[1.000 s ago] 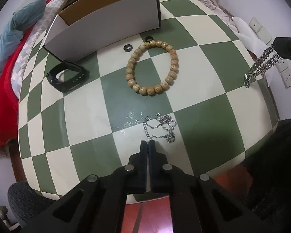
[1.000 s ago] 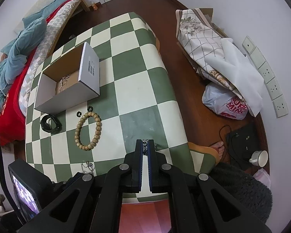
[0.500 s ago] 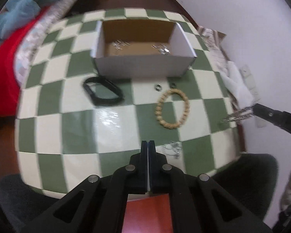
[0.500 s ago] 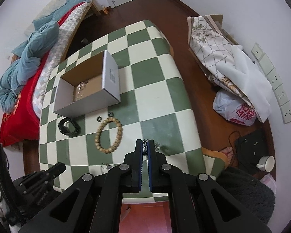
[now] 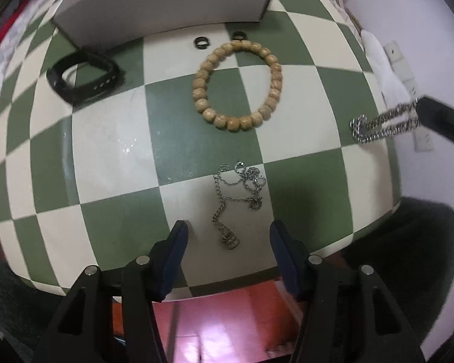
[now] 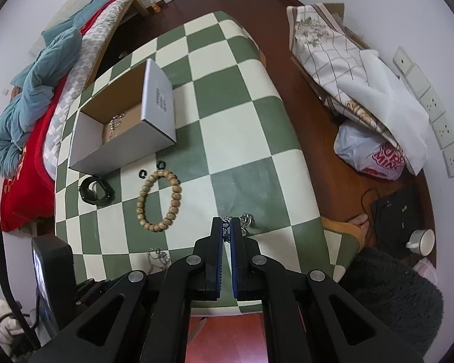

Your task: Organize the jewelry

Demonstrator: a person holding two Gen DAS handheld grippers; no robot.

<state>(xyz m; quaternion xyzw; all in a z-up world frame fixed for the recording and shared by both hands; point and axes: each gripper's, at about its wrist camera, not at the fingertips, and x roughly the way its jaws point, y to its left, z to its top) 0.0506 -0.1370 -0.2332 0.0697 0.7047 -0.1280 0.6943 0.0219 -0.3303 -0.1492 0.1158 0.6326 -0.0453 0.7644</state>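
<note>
Left gripper (image 5: pixel 227 236), fingers spread, hovers over a thin chain (image 5: pixel 237 193) on the checkered bench (image 5: pixel 106 151) — right gripper (image 6: pixel 227 230) pinches a chunky chain bracelet (image 5: pixel 384 121) nr bench edge.

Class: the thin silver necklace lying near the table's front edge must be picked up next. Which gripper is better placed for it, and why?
Left. The left gripper is open, its fingers either side of the thin necklace. The right gripper is shut on a chunky chain, so it is occupied.
</note>
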